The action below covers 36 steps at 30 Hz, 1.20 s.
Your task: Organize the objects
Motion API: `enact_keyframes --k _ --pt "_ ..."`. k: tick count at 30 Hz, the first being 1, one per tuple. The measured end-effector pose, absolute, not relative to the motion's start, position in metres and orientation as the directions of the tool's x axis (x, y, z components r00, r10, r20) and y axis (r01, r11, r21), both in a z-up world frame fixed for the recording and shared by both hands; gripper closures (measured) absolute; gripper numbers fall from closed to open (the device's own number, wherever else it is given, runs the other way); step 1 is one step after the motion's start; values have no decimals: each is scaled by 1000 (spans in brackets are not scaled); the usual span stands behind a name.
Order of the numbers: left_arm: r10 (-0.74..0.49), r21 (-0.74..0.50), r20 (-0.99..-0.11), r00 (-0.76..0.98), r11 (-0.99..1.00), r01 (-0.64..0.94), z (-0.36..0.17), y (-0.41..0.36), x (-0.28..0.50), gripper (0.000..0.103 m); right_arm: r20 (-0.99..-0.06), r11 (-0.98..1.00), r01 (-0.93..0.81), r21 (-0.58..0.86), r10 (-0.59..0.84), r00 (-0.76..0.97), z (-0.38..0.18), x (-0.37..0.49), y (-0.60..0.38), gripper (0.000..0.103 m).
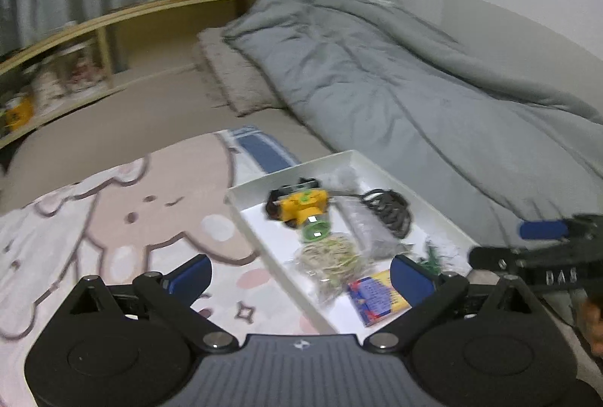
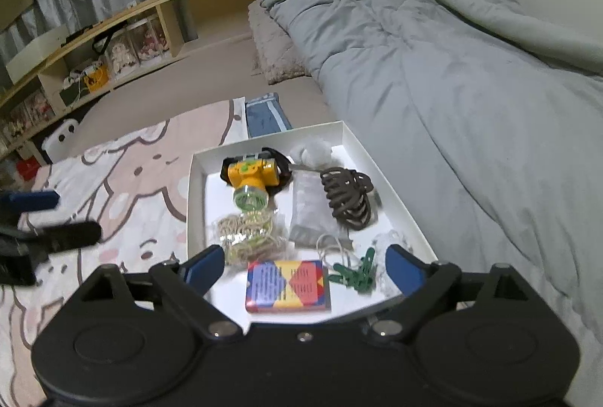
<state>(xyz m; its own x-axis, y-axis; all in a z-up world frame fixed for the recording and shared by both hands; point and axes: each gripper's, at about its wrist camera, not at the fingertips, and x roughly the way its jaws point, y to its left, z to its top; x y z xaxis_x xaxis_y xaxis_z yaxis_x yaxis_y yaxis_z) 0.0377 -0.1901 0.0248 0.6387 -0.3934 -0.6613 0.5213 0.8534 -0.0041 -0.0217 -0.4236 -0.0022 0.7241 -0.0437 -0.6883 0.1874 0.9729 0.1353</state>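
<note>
A white tray [image 2: 196,188] lies on the bed and holds a yellow headlamp [image 2: 251,177], a bag of rubber bands [image 2: 248,231], a brown hair claw [image 2: 348,198], a clear packet [image 2: 311,209], green clips [image 2: 358,273], white string [image 2: 333,247] and a colourful card box [image 2: 288,286]. My right gripper [image 2: 305,265] is open and empty just above the tray's near end, over the card box. My left gripper [image 1: 299,275] is open and empty at the tray's [image 1: 241,214] left side. There the headlamp [image 1: 301,207], rubber bands [image 1: 331,258], hair claw [image 1: 390,211] and card box [image 1: 377,296] show.
A pink cartoon blanket [image 2: 124,188] covers the bed left of the tray. A grey duvet [image 2: 452,68] lies to the right and behind. A wooden shelf [image 2: 113,22] with boxes runs along the far left. A blue cloth [image 2: 264,117] lies beyond the tray.
</note>
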Motion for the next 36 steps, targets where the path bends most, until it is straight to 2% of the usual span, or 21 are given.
enact_keyframes --k 6,13,23,36 --pt "-239 89 -681 693 911 402 25 -180 20 1 -661 980 189 63 -101 743 -5 -43 -399 4" --pt "-234 50 -685 690 930 365 17 -158 -2 0 -631 977 210 -29 -180 754 -5 -66 -376 0" --pt "-190 77 -690 698 940 332 9 -144 -25 0 -640 974 226 -14 -182 747 -5 -83 -368 0" --pt "-176 44 -700 692 956 289 -8 -130 -27 0 -626 961 272 -50 -242 741 -7 -86 -363 0"
